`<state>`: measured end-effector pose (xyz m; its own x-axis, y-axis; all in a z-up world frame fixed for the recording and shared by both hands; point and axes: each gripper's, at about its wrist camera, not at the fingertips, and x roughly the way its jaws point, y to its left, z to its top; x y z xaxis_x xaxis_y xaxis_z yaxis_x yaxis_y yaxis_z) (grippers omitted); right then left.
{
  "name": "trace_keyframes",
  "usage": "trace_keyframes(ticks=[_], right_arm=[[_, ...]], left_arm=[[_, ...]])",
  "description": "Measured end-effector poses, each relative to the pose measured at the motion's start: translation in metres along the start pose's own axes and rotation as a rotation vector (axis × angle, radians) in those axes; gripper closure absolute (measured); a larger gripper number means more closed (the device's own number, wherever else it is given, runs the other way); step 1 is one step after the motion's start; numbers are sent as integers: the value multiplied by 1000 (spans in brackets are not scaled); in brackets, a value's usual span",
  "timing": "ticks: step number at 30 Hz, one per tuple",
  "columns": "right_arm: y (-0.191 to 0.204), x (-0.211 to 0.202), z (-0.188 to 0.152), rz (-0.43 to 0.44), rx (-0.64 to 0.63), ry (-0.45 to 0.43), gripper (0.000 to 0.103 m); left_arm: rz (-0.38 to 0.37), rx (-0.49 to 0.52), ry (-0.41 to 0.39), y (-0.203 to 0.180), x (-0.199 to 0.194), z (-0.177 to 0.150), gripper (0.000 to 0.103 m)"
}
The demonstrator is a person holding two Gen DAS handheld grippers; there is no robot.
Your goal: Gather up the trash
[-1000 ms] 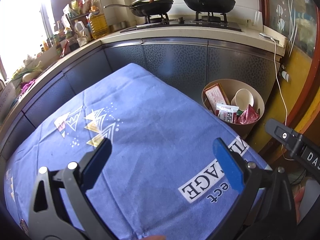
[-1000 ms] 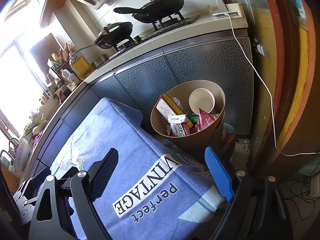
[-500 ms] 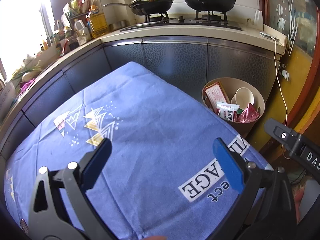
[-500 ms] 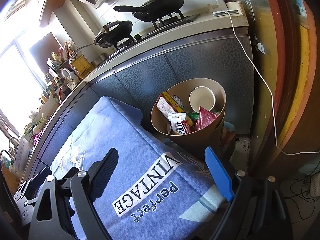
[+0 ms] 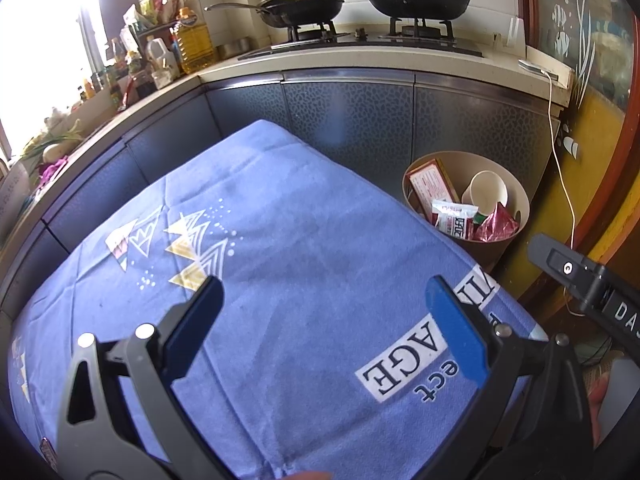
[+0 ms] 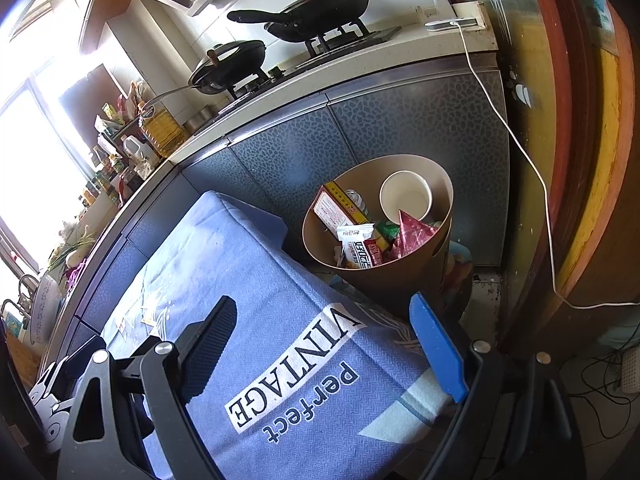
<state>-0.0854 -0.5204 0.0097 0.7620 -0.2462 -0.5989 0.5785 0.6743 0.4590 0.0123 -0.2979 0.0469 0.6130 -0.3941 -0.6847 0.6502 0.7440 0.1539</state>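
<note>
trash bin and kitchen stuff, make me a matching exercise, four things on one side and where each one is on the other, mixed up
Things:
1. paper cup
2. frying pan
3. oil bottle
4. blue cloth

Places:
A. on the stove
B. spread over the table
C. inside the trash bin
D. on the counter by the window

Pairs: 1-C, 2-A, 3-D, 4-B

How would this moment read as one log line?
left tongs open, empty | right tongs open, empty | trash in bin | tablecloth bare

Trash bin (image 5: pixel 520 220) w/ cup (image 5: pixel 486 192) & wrappers (image 5: pixel 454 220) sits right of table (image 5: pixel 280 260), before cabinets (image 5: pixel 348 120).
</note>
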Motion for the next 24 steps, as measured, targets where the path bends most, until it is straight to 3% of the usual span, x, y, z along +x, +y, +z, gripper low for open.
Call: trace_keyframes(ticks=[24], right_arm=[[2, 0, -3, 0, 0, -2, 16]], left_arm=[[-4, -2, 9, 3, 0, 1, 6]])
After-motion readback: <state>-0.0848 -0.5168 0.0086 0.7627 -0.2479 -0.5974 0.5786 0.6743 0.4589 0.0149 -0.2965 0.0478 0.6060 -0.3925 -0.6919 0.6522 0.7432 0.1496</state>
